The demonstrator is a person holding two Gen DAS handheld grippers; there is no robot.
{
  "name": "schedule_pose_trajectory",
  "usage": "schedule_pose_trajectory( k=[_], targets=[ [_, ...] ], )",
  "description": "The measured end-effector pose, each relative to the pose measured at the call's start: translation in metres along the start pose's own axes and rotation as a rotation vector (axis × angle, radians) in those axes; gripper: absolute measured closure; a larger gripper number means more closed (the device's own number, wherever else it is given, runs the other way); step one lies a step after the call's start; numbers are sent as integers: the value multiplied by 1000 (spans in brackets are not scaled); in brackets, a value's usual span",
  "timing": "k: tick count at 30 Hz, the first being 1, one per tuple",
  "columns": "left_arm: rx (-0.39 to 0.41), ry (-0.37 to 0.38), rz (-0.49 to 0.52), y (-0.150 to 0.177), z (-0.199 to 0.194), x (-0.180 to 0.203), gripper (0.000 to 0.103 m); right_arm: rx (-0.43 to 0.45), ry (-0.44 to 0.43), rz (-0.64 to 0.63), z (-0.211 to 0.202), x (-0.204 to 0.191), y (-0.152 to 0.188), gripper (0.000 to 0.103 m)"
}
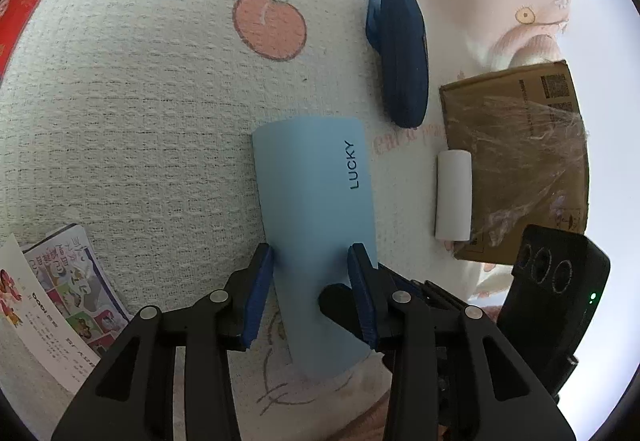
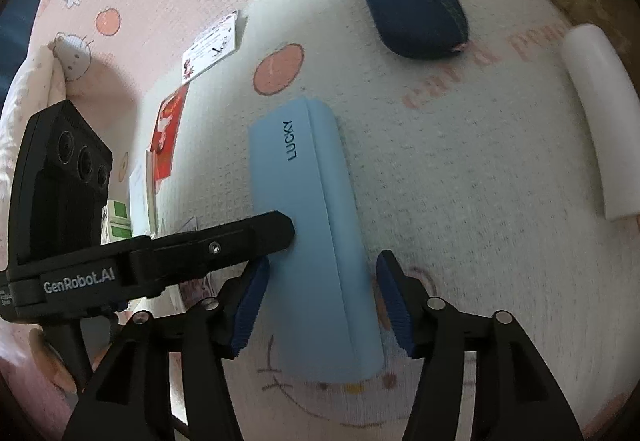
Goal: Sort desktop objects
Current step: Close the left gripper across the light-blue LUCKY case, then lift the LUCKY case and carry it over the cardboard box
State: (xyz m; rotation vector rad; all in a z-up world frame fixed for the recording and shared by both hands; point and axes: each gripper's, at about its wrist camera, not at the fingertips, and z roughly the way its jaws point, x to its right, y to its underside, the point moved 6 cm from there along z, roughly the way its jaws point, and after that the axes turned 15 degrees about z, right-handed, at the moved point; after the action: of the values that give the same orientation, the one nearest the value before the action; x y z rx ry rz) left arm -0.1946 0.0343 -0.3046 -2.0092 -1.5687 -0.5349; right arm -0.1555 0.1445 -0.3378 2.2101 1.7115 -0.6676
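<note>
Lying flat on a knitted blanket [image 1: 140, 101] printed with peaches, a light blue case [image 1: 316, 209] marked LUCKY sits shut, so whatever it holds cannot be seen. The left gripper [image 1: 312, 281] straddles its near end with jaws parted; the right pad seems to touch the case's edge and the left pad stands just clear, so nothing is clamped. In the right wrist view the right gripper [image 2: 320, 301] also spans the near end of the same case [image 2: 312, 225], jaws apart with a gap showing on both sides, and the black body of the other gripper crosses in from the left, covering part of the case's side. Just beside the case, to its right, a white roll [image 1: 454, 195] lies against a cardboard box [image 1: 516, 161] wrapped in clear film; the box's inside is hidden. Farther off lies a dark denim pouch [image 1: 402, 53], closed, resting on something lighter blue that is mostly covered. Printed booklets [image 1: 68, 289] are cut off at the left edge, their text too small to read, and a red card [image 2: 170, 133] and a white card [image 2: 210, 47] lie beyond.
</note>
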Motion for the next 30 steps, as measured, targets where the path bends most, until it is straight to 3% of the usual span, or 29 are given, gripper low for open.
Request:
schedule_pose_trajectory(
  k=[12, 18, 24, 30],
  targets=[
    [-1, 55, -54, 0, 1, -6, 64, 30, 32, -103, 8, -8, -1, 45],
    [28, 45, -58, 3, -11, 1, 77, 85, 73, -140, 1, -12, 2, 45],
    [93, 104, -42, -4, -38, 25, 79, 178, 43, -161, -39, -22, -1, 46],
    [181, 146, 70, -23, -69, 77, 79, 316, 38, -186, -99, -33, -11, 46]
  ],
)
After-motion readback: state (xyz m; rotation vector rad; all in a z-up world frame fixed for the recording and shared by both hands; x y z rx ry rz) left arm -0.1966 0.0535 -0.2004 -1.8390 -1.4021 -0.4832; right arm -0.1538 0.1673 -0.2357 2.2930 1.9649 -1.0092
